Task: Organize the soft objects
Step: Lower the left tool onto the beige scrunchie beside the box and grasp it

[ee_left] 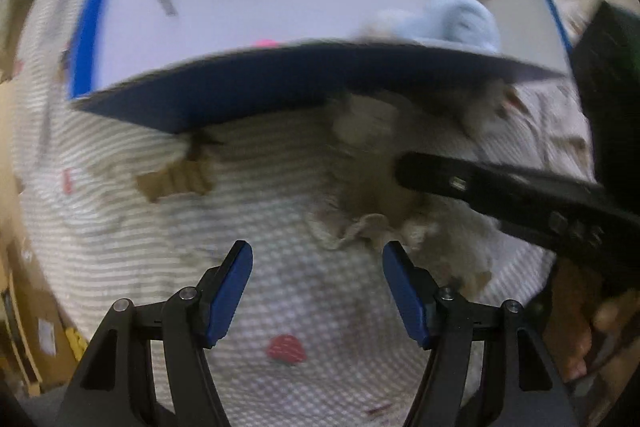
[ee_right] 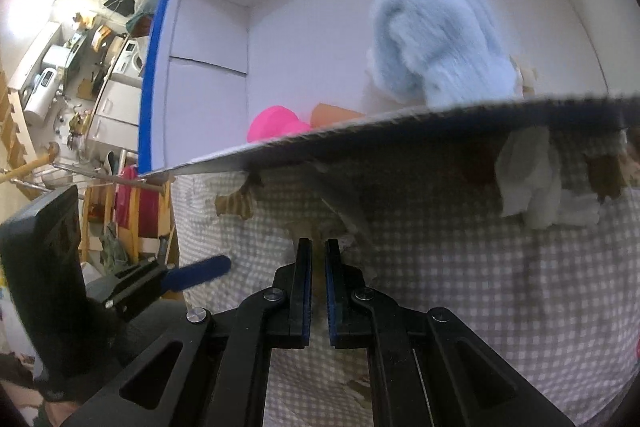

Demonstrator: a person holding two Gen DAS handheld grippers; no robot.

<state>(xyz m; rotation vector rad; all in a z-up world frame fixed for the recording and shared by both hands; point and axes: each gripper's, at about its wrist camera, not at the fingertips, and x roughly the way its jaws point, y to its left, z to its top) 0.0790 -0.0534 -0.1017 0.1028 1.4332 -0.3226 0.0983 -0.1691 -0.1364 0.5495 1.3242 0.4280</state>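
A beige fluffy soft toy (ee_left: 372, 183) lies on the checked bedspread (ee_left: 256, 227), just below the box's dark blue flap (ee_left: 240, 87). My right gripper (ee_right: 319, 257) is shut on a bit of the beige toy (ee_right: 316, 231); its black finger (ee_left: 460, 183) shows from the right in the left wrist view. My left gripper (ee_left: 318, 287) hovers open over the bedspread just left of the toy, with nothing between its pads. A light blue plush (ee_right: 440, 47) sits inside the white box (ee_right: 208, 39), beside a pink thing (ee_right: 276, 125) and an orange one (ee_right: 336, 115).
A white soft cloth (ee_right: 532, 179) lies under the flap on the right. One blue pad (ee_right: 200, 273) of the left gripper shows low on the left of the right wrist view. A hand (ee_left: 580, 339) holds the right gripper. Cluttered shelves (ee_right: 72, 67) stand beyond the bed.
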